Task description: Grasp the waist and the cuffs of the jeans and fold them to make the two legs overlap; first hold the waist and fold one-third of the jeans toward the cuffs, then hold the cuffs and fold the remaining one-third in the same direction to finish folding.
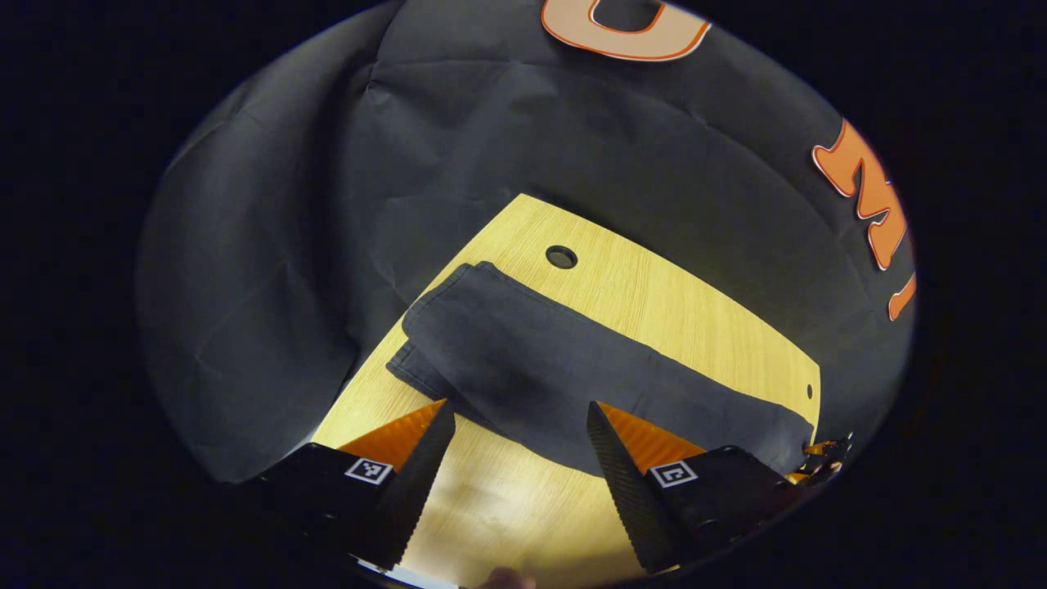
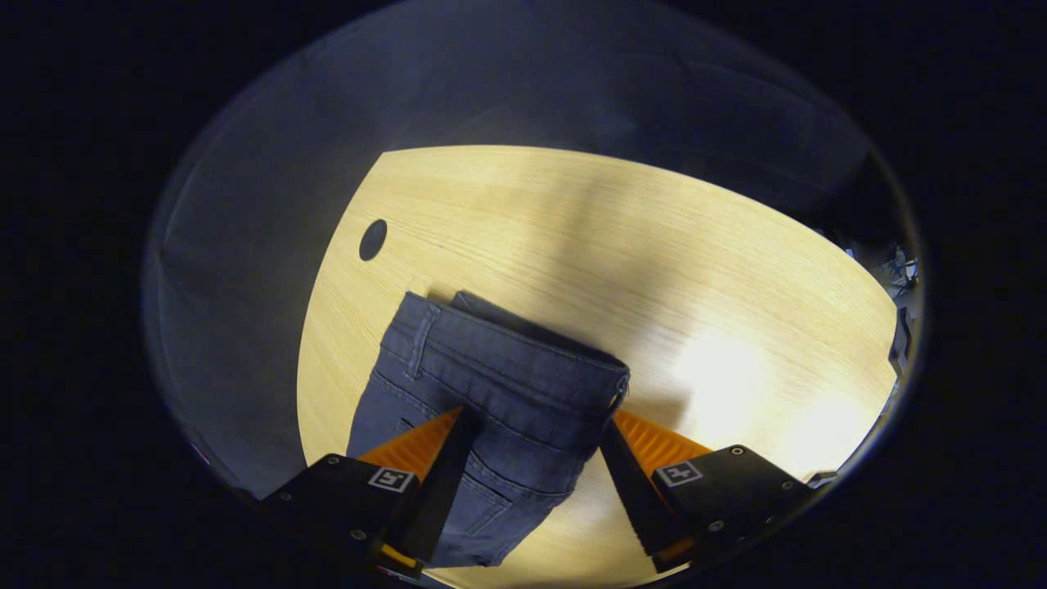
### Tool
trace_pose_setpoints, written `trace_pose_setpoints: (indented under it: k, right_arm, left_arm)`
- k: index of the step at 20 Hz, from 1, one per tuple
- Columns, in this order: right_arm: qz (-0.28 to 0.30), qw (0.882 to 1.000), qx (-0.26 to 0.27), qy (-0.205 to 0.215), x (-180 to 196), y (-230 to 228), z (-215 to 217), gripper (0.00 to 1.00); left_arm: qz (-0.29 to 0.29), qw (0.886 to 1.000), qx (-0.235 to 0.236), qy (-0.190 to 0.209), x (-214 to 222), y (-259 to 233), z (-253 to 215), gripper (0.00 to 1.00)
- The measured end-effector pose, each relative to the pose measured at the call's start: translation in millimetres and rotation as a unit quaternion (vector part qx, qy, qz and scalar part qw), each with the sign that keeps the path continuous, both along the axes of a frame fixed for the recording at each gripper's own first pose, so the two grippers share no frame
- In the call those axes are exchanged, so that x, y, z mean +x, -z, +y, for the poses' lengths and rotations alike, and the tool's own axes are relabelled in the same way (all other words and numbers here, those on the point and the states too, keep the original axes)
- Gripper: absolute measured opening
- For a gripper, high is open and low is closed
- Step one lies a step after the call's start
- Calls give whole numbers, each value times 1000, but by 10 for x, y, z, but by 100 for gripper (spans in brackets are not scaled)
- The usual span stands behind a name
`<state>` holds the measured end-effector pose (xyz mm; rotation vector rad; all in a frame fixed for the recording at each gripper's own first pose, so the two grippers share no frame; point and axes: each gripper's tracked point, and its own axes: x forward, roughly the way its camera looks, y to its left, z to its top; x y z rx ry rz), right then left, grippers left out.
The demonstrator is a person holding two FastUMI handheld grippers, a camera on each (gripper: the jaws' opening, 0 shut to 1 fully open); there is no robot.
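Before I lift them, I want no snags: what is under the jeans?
The jeans lie flat on the wooden table. Nothing else shows at their edges; whatever they cover is hidden.

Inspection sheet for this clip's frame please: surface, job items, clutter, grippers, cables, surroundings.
Surface: pale wood table with a round hole.
Job's things: dark jeans lying flat, legs already overlapped; waistband in the right gripper view, cuffs in the left gripper view.
Clutter: nothing seen on the table.
Grippers: left gripper open above the legs; right gripper open over the waist end.
Cables: unclear dark bits at the far table edge.
Surroundings: black cloth wall.
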<state>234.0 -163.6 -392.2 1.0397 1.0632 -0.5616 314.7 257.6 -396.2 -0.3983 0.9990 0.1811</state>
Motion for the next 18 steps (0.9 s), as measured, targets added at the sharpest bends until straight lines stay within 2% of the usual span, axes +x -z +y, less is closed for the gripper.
trace_pose_setpoints:
  k: [3, 4, 5, 6, 7, 9, 10, 12, 16, 18]
  right_arm:
    - [-9, 999, 42, 15, 85, 43, 94, 61]
    - [-16, 999, 39, 21, 113, 39, 76, 52]
    - [-19, 998, 47, 25, 112, 65, 107, 51]
    - [-25, 998, 39, 38, 145, 40, 79, 29]
    - [-31, 999, 33, 27, 131, 48, 95, 32]
    - [-41, 998, 34, 23, 132, -16, 111, 31]
    - [-50, 997, 37, 35, 237, -2, 166, 17]
    - [-59, 997, 40, 33, 181, -118, 146, 19]
    - [-109, 993, 42, 29, 247, -476, 189, 19]
    - [-117, 992, 32, 25, 232, -606, 234, 18]
  left_arm:
    - [3, 1000, -2, 4, -41, 111, -63, 98]
    - [5, 1000, -1, 7, -42, 127, -58, 98]
    - [9, 1000, -1, 11, -38, 117, -61, 98]
    - [12, 1000, 1, 15, -47, 123, -84, 98]
    - [14, 1000, 1, 18, -54, 144, -103, 98]
    - [15, 1000, 0, 24, -59, 125, -91, 98]
    - [15, 999, 0, 29, -63, 126, -88, 99]
    - [11, 999, -2, 34, -46, 126, -92, 98]
    - [4, 999, -8, 40, 19, 135, -133, 98]
    - [1, 999, -13, 45, 45, 131, -134, 98]
